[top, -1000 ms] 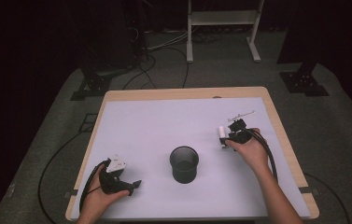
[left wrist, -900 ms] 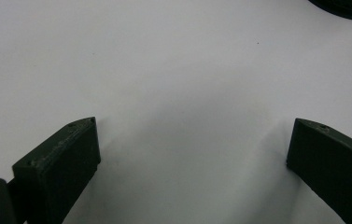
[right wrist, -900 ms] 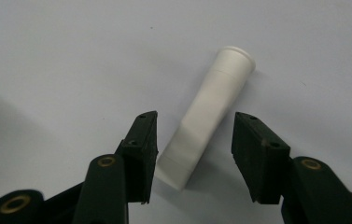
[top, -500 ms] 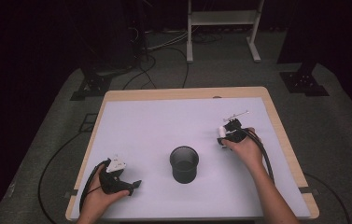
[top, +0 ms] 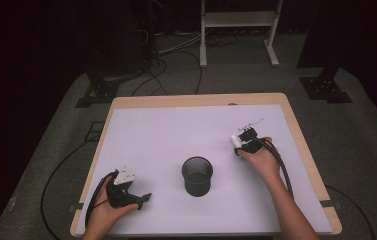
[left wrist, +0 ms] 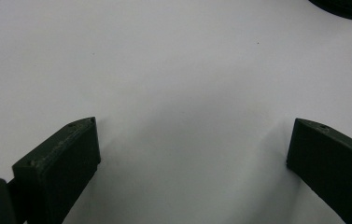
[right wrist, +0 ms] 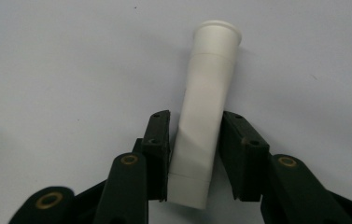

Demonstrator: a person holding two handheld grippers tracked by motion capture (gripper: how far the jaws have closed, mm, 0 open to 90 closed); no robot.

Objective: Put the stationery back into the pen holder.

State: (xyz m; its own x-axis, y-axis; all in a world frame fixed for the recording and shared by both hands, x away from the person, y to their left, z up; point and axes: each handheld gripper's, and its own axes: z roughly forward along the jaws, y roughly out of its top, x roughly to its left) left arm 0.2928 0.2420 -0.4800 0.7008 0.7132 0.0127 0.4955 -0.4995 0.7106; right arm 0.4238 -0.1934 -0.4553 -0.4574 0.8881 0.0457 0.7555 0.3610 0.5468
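Note:
A white plastic tube [right wrist: 211, 79] with a flared cap end lies on the white table [top: 176, 130]. My right gripper [right wrist: 196, 119] has just been closing its jaws. Both pads now press the tube's lower half, which is dented where they squeeze. From above, that gripper [top: 238, 140] sits at the right of the table with the tube [top: 235, 140] showing white at its tip. My left gripper [top: 143, 199] rests near the front left. In its own view its jaws [left wrist: 194, 126] stand wide apart over bare table with nothing between them.
A black mesh cup [top: 197, 176] stands upright at the table's front middle, between the two hands; its rim [left wrist: 346, 4] shows in the left gripper view's top right corner. A thin silvery item [top: 253, 121] lies just beyond the right gripper. Cables cross the dark floor behind.
The right gripper's jaws have closed in on the white tube, and the hand shifted slightly left. The left hand has stayed where it was.

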